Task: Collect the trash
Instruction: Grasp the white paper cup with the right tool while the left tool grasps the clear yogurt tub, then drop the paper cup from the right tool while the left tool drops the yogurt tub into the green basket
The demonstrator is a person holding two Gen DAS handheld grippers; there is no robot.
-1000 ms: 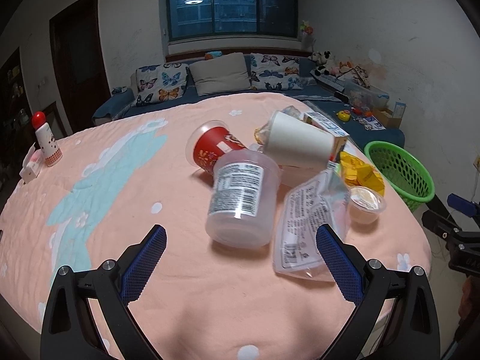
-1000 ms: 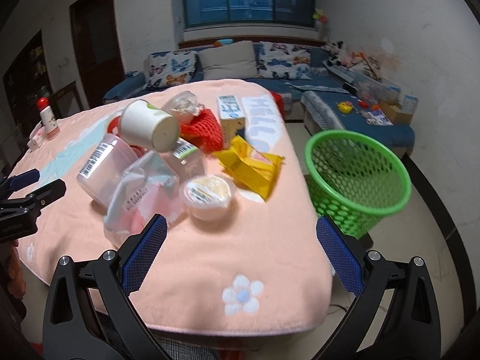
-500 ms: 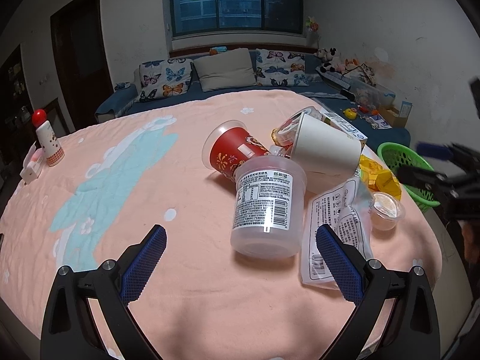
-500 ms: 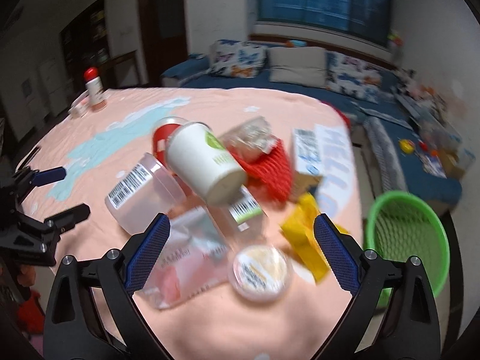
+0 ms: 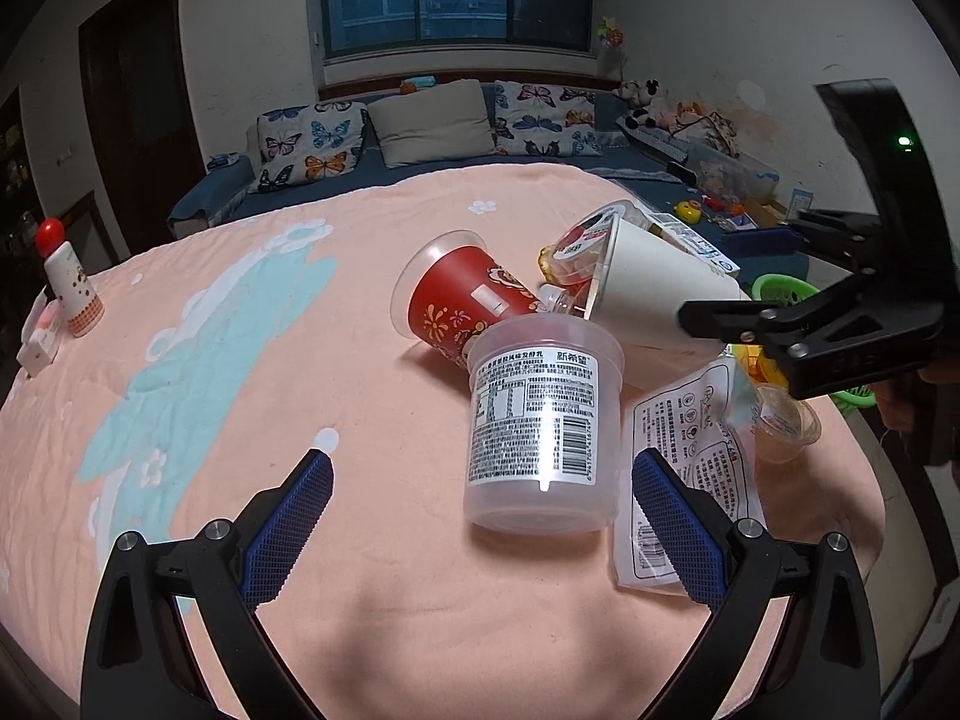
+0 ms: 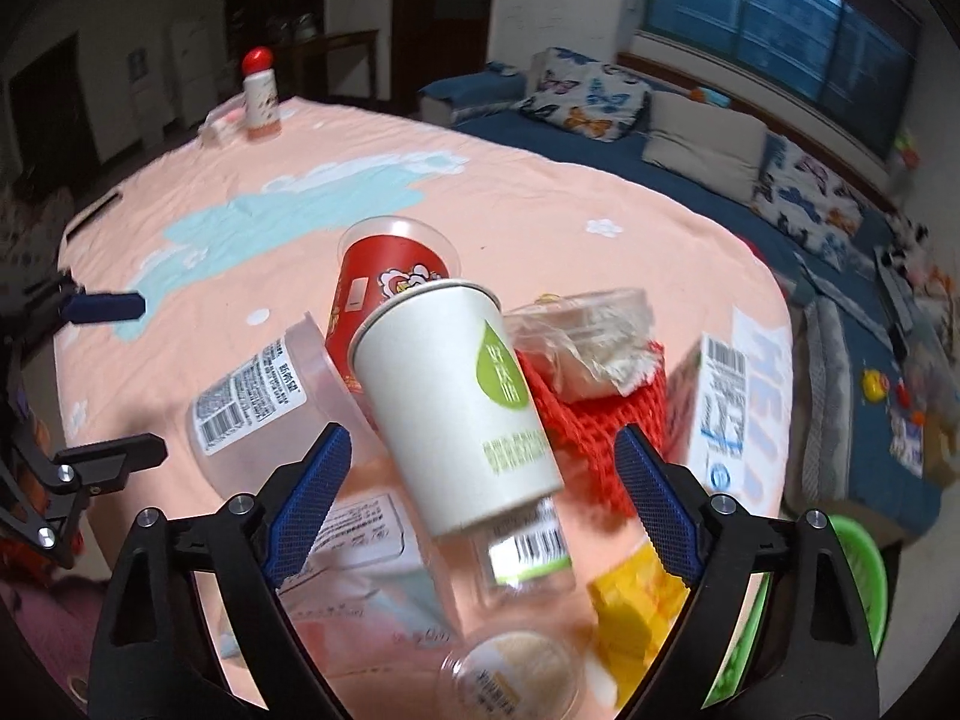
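Right gripper: jaws wide, just been closing slightly; pads clear of all items. White paper cup lies tilted between jaws, untouched. Red cup behind it, on side. Clear labelled tub left of white cup, on side. Red mesh right of cup, crumpled clear wrap on top. Carton further right. Yellow wrapper and small lidded cup near bottom. Green basket beyond table edge. Left gripper at left edge.
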